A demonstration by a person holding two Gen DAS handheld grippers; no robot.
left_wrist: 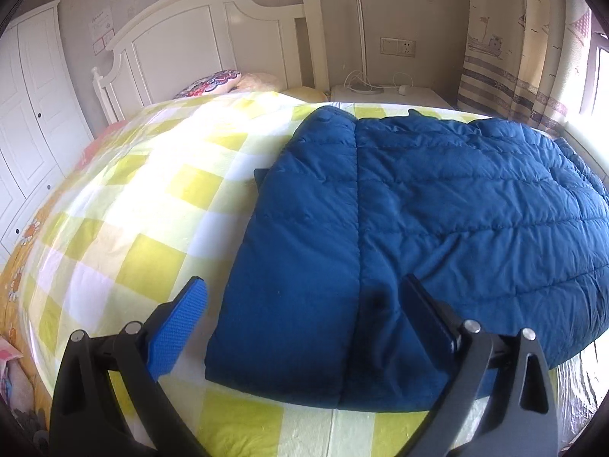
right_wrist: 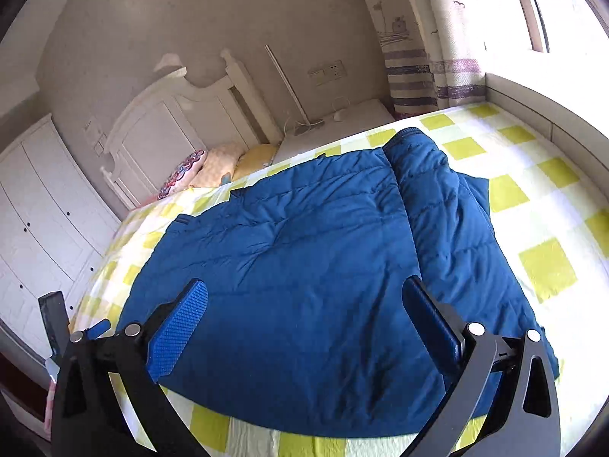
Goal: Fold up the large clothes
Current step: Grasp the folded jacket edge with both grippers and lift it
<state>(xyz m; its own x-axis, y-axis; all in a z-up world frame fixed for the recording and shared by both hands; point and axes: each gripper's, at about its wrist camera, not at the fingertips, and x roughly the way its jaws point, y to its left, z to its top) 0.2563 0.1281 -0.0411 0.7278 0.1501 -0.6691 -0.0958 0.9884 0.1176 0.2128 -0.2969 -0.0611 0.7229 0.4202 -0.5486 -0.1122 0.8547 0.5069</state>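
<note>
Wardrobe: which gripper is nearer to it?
Left. The left gripper hangs over the jacket edge on the wardrobe side. The right gripper hangs over the jacket's middle, nearer the curtain. Both open.

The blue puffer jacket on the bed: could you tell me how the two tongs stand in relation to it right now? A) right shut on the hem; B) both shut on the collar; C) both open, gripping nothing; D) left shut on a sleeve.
C: the left tongs and the right tongs both show fingers spread wide over the blue puffer jacket, with no fabric pinched between them.
</note>
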